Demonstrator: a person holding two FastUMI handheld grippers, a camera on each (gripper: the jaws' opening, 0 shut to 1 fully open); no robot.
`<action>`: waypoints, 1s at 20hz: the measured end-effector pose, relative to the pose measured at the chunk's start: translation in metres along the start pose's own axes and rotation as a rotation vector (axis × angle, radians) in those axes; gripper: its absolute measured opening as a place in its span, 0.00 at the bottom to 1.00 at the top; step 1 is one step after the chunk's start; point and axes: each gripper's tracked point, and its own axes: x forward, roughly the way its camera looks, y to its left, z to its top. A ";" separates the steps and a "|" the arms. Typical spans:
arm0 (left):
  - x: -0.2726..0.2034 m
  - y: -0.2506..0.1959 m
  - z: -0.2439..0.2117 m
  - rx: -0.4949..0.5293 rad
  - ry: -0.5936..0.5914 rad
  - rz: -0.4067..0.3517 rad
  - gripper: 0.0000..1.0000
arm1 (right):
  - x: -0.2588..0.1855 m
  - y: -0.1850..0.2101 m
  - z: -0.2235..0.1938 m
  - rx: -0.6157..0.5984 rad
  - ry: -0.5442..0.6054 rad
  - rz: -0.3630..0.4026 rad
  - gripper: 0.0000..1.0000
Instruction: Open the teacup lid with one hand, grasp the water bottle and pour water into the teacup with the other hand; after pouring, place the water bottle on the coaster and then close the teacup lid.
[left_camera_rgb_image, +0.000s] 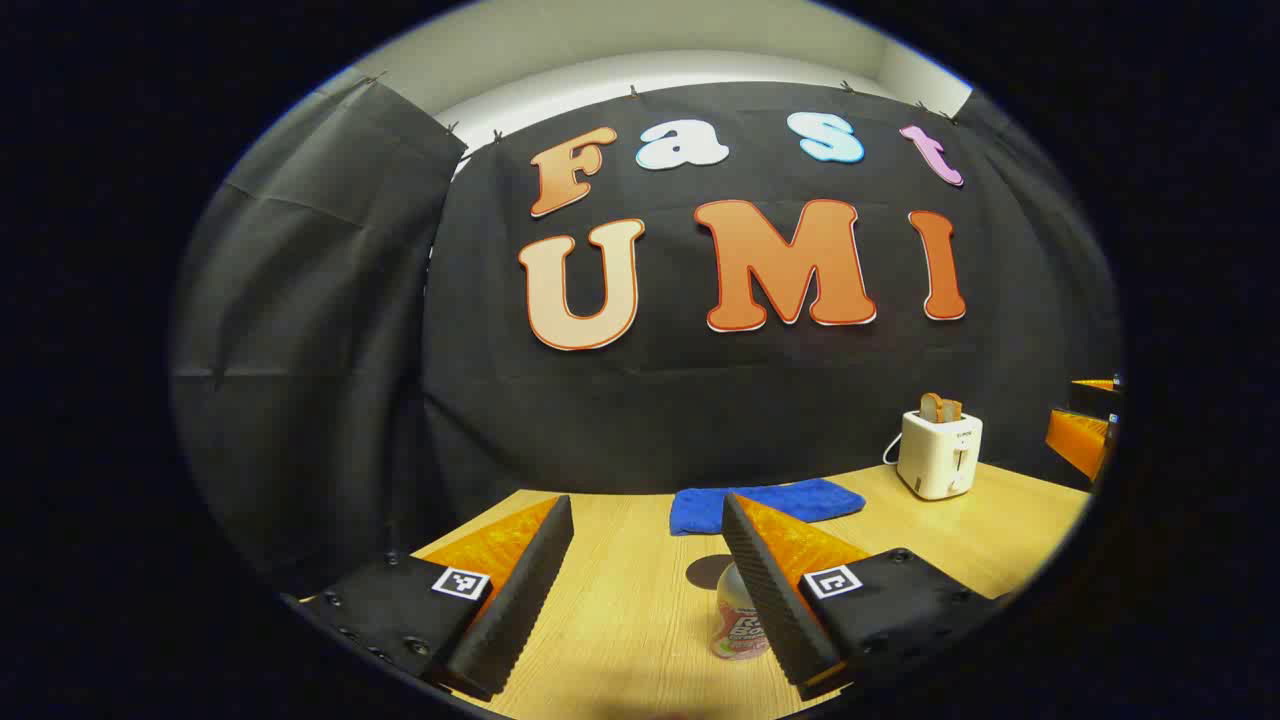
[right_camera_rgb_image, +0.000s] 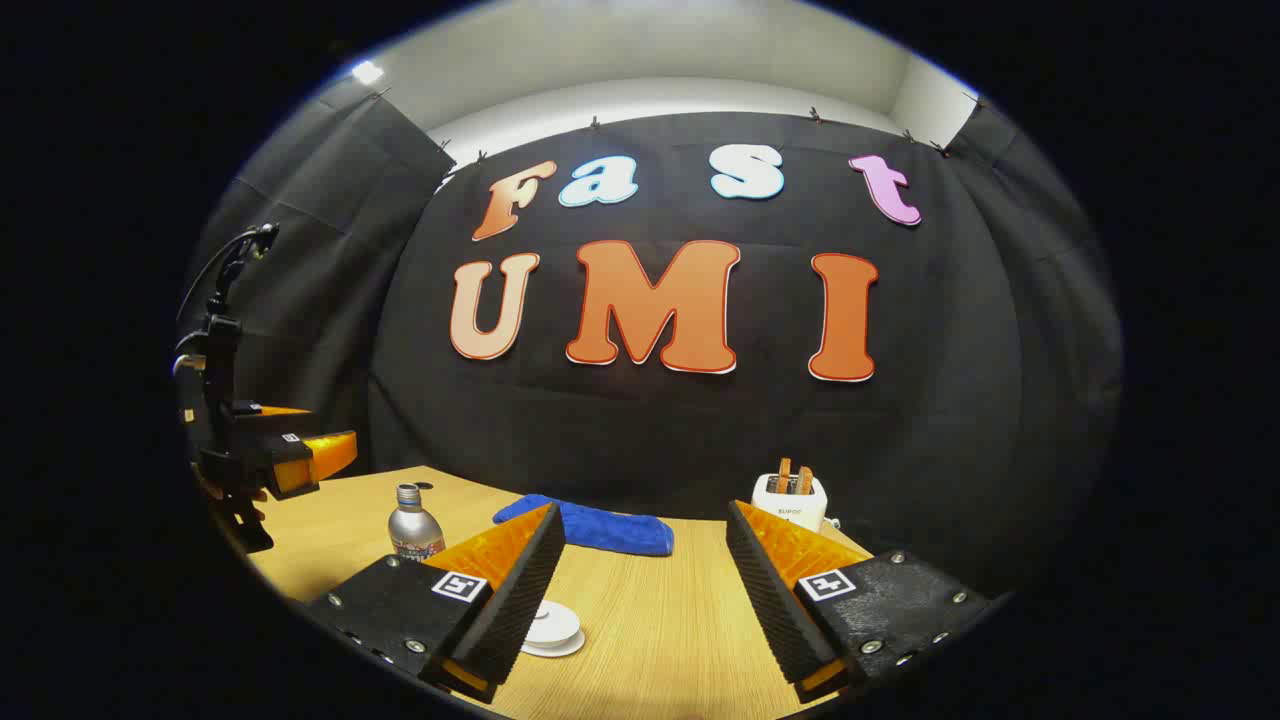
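Your left gripper (left_camera_rgb_image: 648, 590) hangs above the wooden table (left_camera_rgb_image: 640, 620) with its fingers apart and nothing between them. The water bottle (left_camera_rgb_image: 738, 625) stands just inside the right finger, at about four o'clock from the gap. It looks like smooth metal, rigid but slick, likely weighty if full, so take it around the mid-body. Your right gripper (right_camera_rgb_image: 645, 590) is also spread and empty; the white teacup lid (right_camera_rgb_image: 552, 626) sits at seven o'clock, likely ceramic and fragile.

Brushed metal bottle (right_camera_rgb_image: 415, 525), wood-grain table (right_camera_rgb_image: 650, 620) (matt), plush cloth (right_camera_rgb_image: 600, 528)
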 end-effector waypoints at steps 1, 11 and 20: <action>-0.001 0.001 0.000 -0.002 -0.001 0.000 1.00 | 0.000 -0.001 0.001 -0.001 -0.002 -0.002 0.97; -0.009 0.001 0.008 -0.019 -0.041 -0.011 1.00 | 0.001 0.005 -0.005 -0.015 0.010 0.005 0.97; -0.015 0.000 0.013 -0.036 -0.080 -0.032 1.00 | 0.004 0.016 -0.006 -0.027 0.010 0.025 0.97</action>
